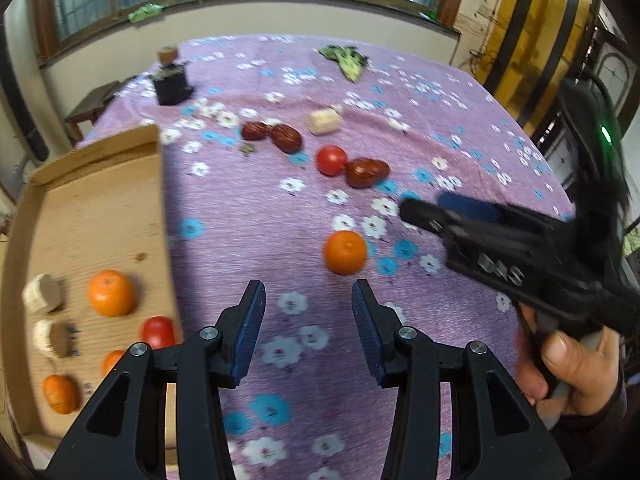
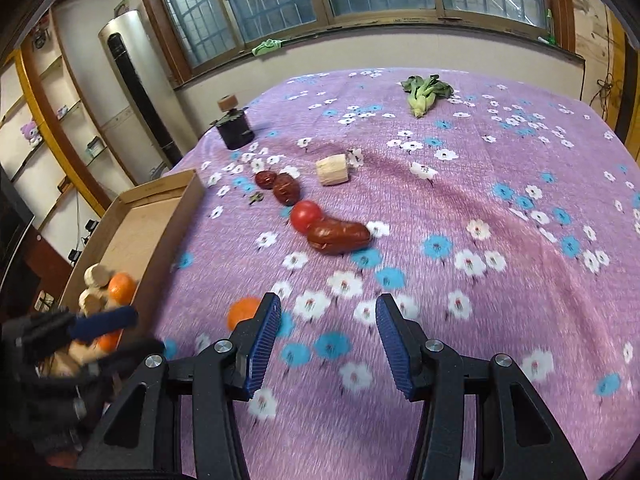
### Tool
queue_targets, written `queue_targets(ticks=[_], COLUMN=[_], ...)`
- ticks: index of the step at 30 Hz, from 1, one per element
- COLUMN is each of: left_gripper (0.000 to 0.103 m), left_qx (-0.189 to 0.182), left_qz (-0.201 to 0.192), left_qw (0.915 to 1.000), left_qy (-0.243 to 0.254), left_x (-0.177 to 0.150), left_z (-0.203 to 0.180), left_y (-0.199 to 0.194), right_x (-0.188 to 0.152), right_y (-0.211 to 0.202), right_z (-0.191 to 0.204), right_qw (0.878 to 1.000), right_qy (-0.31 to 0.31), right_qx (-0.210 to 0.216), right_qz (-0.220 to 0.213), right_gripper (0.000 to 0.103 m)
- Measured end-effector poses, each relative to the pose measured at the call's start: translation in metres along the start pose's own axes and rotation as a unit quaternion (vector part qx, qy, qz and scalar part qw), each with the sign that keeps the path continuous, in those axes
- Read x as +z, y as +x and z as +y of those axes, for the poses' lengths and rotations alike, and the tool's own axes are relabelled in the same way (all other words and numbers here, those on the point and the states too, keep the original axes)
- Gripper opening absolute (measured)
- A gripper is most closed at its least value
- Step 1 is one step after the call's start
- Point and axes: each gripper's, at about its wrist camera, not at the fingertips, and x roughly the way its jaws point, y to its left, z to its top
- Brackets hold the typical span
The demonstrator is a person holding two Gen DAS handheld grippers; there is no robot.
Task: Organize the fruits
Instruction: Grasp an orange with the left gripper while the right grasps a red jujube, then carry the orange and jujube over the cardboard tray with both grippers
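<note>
A loose orange (image 1: 345, 252) lies on the purple flowered cloth, just ahead and right of my open, empty left gripper (image 1: 308, 294); it shows partly behind my right gripper's left finger (image 2: 244, 312). My right gripper (image 2: 327, 312) is open and empty, and appears from the side in the left wrist view (image 1: 448, 216). Farther off lie a tomato (image 1: 331, 160), a big red date (image 1: 367, 172), two more dates (image 1: 286, 138) and a pale banana piece (image 1: 325, 121). The cardboard tray (image 1: 100, 216) at left holds oranges (image 1: 111, 293), a tomato (image 1: 158, 332) and banana pieces (image 1: 42, 294).
A dark pot with a cork-topped thing (image 2: 234, 128) stands at the far left of the table. A green leafy vegetable (image 2: 424, 94) lies at the far side. The tray's right wall (image 1: 166, 240) rises close to my left gripper. A wall and windows lie beyond the table.
</note>
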Motion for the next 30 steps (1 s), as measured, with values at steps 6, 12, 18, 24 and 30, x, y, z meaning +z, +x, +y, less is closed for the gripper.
queue_targets(ticks=[6, 12, 18, 24, 30], left_gripper=[0.043, 0.043, 0.043, 0.031, 0.031], left_qx=[-0.010, -0.017, -0.012, -0.023, -0.024], left_qz=[0.024, 0.041, 0.033, 0.023, 0.007], left_qw=[0.9996, 0.9989, 0.9988, 0.9991, 0.9995], left_qy=[0.010, 0.014, 0.033, 0.028, 0.020], left_x=[0.007, 0.016, 0.020, 0.019, 0.015], left_z=[-0.013, -0.017, -0.024, -0.020, -0.015], left_y=[0.029, 0.051, 0.065, 0.063, 0.048], right_x=[0.018, 0.032, 0.037, 0.026, 0.009], right_y=[0.031, 0.057, 0.069, 0.049, 0.011], right_z=[-0.006, -0.007, -0.007, -0.009, -0.023], right_qw=[1.000, 1.000, 1.000, 1.000, 0.999], right_qy=[0.010, 0.005, 0.002, -0.002, 0.030], right_qx=[-0.002, -0.010, -0.005, -0.018, -0.017], right_qz=[0.013, 0.026, 0.026, 0.014, -0.014], right_gripper=[0.052, 0.055, 0.047, 0.045, 0.045])
